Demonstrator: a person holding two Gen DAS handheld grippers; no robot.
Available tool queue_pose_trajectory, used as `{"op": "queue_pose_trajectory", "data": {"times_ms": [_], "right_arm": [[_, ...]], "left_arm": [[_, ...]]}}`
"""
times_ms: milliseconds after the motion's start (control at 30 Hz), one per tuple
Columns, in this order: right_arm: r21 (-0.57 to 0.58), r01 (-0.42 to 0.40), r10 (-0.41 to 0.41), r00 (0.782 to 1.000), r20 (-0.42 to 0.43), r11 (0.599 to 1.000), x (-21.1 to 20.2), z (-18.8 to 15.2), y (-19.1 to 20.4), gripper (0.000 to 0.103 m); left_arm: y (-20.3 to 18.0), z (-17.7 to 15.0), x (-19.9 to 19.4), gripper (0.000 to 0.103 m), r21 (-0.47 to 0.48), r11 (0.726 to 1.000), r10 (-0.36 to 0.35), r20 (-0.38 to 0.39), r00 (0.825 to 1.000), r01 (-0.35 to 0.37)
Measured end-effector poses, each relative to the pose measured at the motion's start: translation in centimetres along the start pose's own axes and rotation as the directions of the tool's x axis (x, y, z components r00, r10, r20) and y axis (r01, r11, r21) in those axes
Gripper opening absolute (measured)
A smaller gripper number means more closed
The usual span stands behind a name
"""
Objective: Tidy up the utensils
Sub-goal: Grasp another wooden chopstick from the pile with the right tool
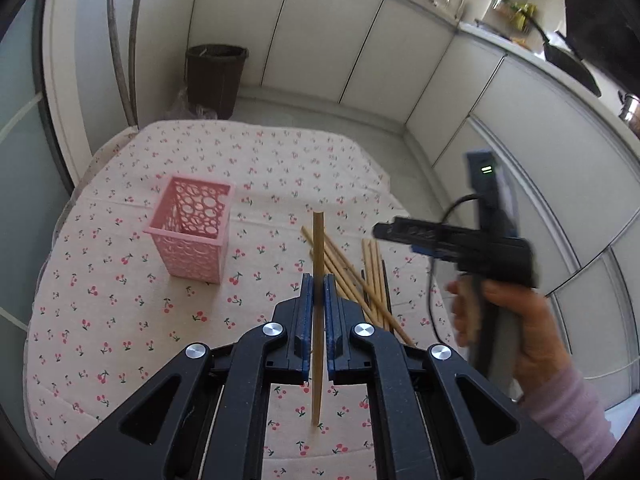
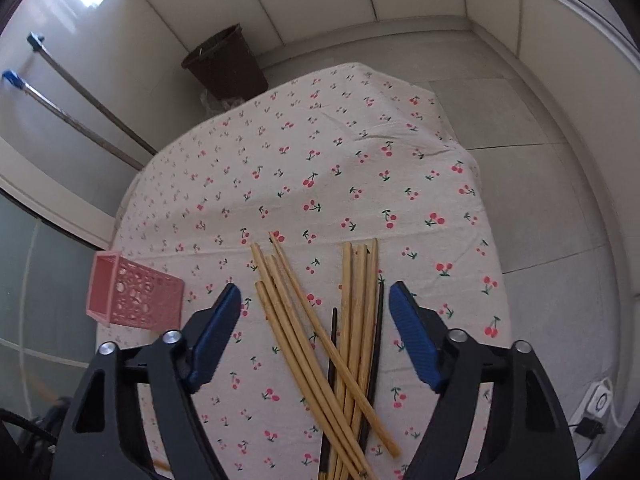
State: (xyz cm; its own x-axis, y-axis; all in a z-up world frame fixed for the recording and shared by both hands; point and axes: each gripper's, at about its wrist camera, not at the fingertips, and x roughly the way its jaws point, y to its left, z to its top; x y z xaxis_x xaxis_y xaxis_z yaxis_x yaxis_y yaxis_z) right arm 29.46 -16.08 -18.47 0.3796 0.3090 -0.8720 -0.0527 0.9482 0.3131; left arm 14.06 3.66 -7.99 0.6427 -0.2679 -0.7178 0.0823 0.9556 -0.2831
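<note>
One bamboo chopstick (image 1: pixel 318 280) is up off the cloth, clamped between the blue pads of the left gripper (image 1: pixel 318 292), running straight along the line of the fingers with its far end poking out ahead and its near end trailing back beneath the jaws. The pink holder (image 1: pixel 192 232), a perforated basket standing upright with its mouth open, sits ahead and to the left of that gripper, well apart from the stick. That looks like the destination.

Over to the right gripper (image 2: pixel 316 308): jaws spread, nothing pinched, hovering right above the pile of chopsticks (image 2: pixel 320 340), which lies between and beneath its fingers. Pale bamboo sticks cross each other there, with a couple of dark ones (image 2: pixel 332 344) tucked under them.

The risks, as I judge them: the held stick is gripped near its middle by narrow pads, so it could pivot or slide if it clips the holder's rim. The holder looks light and could tip or skid on the cherry-print tablecloth (image 2: pixel 320 160) under a sideways nudge. On the right, the crossed sticks could mean closing on two at once, or rolling the neighbours away.

Room is generous: bare cloth stretches beyond the pile and around the holder, with the table's edges far ahead. In the left view the person's hand (image 1: pixel 516 320) holding the right tool is off to the right, clear of the left gripper's path.
</note>
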Motion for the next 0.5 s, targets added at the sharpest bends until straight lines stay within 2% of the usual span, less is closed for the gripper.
{"op": "queue_pose_trajectory", "data": {"times_ms": [100,167,233,300,500], "right_arm": [[-0.037,0.027,-0.029,0.999,-0.038,0.999,3.0,1.0,1.2,0.06],[-0.054,0.03,-0.034,0.997,-0.068,0.998,4.8,1.7,2.0,0.051],[-0.093,0.045,-0.053,0.995,-0.084,0.995,6.2,2.2,3.2,0.047],[-0.143,0.081,-0.094,0.992,-0.089,0.987,7.2,2.6,4.3,0.043],[-0.213,0.123,-0.151,0.982,-0.117,0.969,9.5,2.6,5.9,0.023]], "left_arm": [[0.4,0.2,-2.3,0.005,0.036,0.999,-0.001,0.047,0.999,-0.001],[0.7,0.2,-3.3,0.005,0.042,0.999,-0.011,0.056,0.998,0.009],[1.0,0.4,-4.3,0.005,0.045,0.999,-0.032,0.055,0.998,0.029],[0.9,0.5,-4.8,0.005,0.057,0.998,-0.045,0.062,0.997,0.041],[2.0,0.4,-7.0,0.005,0.068,0.995,-0.078,0.1,0.992,0.071]]}}
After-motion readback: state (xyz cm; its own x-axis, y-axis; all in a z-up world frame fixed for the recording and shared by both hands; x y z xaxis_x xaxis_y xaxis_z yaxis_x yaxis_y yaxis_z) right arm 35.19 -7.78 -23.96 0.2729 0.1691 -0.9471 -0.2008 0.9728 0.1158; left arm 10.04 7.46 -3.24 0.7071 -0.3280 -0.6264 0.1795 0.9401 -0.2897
